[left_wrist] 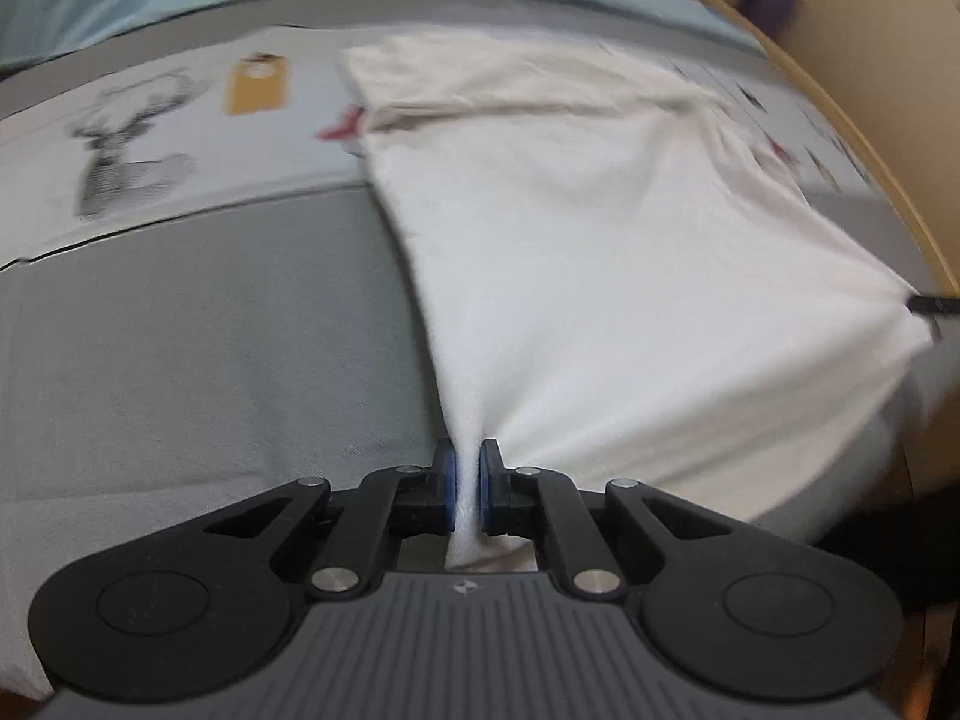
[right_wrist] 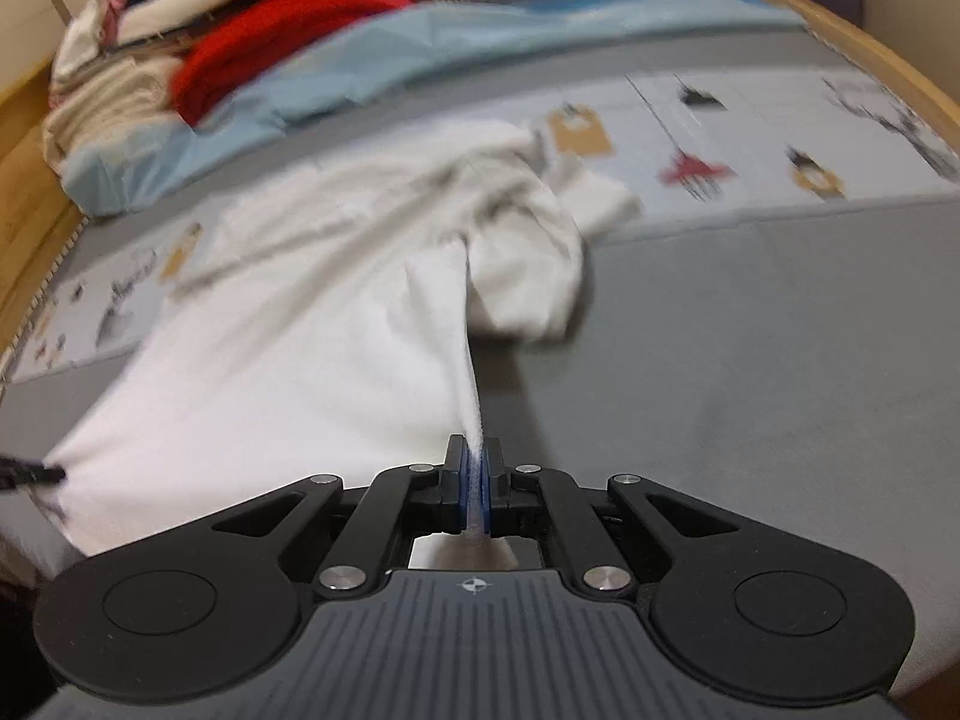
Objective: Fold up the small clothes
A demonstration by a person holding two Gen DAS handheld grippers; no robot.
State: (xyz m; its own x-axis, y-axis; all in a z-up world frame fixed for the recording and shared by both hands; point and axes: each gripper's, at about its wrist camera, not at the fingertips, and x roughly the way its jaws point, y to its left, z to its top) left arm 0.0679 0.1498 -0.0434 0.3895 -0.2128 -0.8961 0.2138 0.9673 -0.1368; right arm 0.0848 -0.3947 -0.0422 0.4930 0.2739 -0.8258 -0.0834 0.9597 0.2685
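Grey bedding (left_wrist: 198,324) fills the nearest part of both wrist views, a soft sheet spread over a bed with a wooden frame (right_wrist: 870,42) curving along its far edge. Closest to me, my left gripper (left_wrist: 467,483) is pinched nearly closed on a bunched corner of the white garment (left_wrist: 600,252), the cloth squeezed between its blue pads (left_wrist: 449,489) and pulled into a taut fan that widens away from the fingers. My right gripper (right_wrist: 477,483) is likewise clamped tight on another edge of that same white garment, a thin ridge of fabric rising straight out from between its pads (right_wrist: 463,489). From the left wrist I can see the right gripper's dark tip at the far right edge of the cloth; from the right wrist the left one's tip shows at the far left edge, so the garment hangs stretched between my two hands, just over the grey sheet. Beyond the stretched part, the rest of the garment lies crumpled, with a sleeve (right_wrist: 528,264) folded over itself. Farther on runs a pale printed band (right_wrist: 750,138) with deer and small coloured figures, the garment's far end resting on it. Past that lies a light blue cloth (right_wrist: 372,66), and at the far corner a heap of other clothes (right_wrist: 138,42), a red piece (right_wrist: 288,42) among them, all blurred.
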